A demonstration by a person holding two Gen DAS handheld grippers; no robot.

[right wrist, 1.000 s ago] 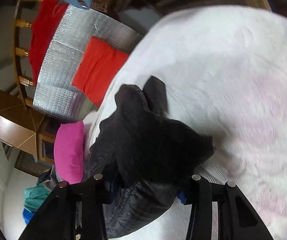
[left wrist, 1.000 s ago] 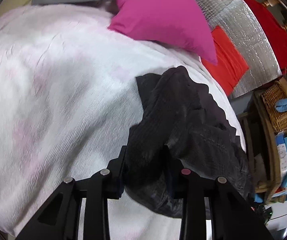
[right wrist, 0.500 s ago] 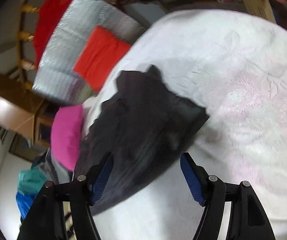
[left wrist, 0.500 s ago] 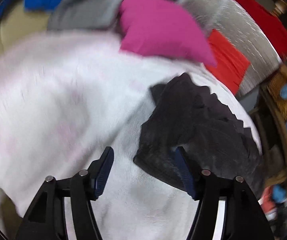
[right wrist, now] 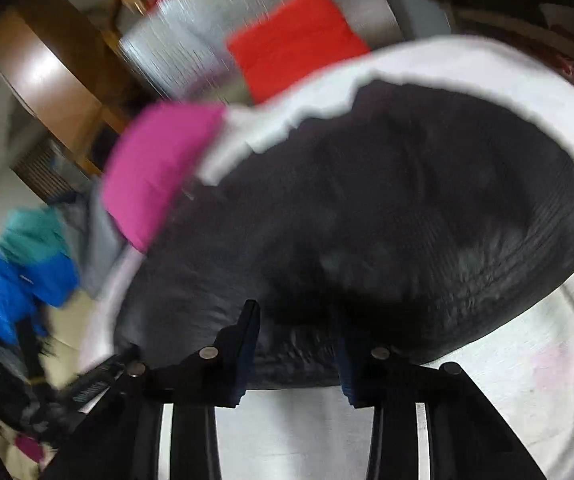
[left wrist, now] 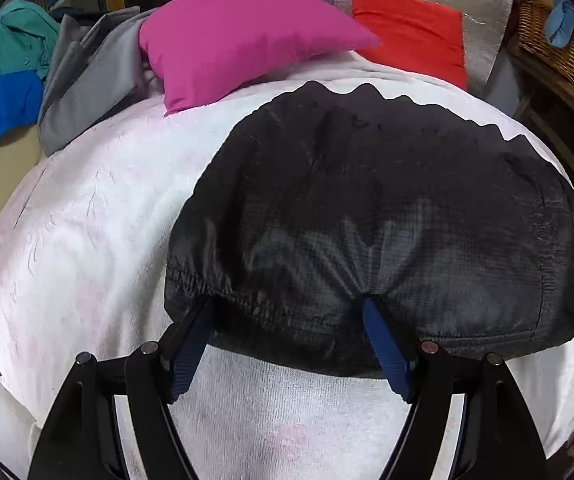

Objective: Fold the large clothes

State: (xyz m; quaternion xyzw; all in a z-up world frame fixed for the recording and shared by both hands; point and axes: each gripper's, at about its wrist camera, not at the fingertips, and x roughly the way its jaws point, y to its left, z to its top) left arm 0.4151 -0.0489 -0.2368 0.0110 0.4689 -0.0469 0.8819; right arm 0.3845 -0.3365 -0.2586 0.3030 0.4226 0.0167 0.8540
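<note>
Since the black garment (left wrist: pixel 367 216) lying on the white bed (left wrist: pixel 87 208) looks light, limp and slippery (thin, shiny fabric), I would pinch its gathered hem at six o'clock, where the left tool (left wrist: pixel 291 344) and right tool (right wrist: pixel 295 354) stand spread.

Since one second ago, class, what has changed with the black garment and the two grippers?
Both grippers let go of the bunched black garment, now lying flatter. Left gripper jaws gape at its near hem; right gripper is blurred. Pink pillow and white cover are unmoved.
</note>
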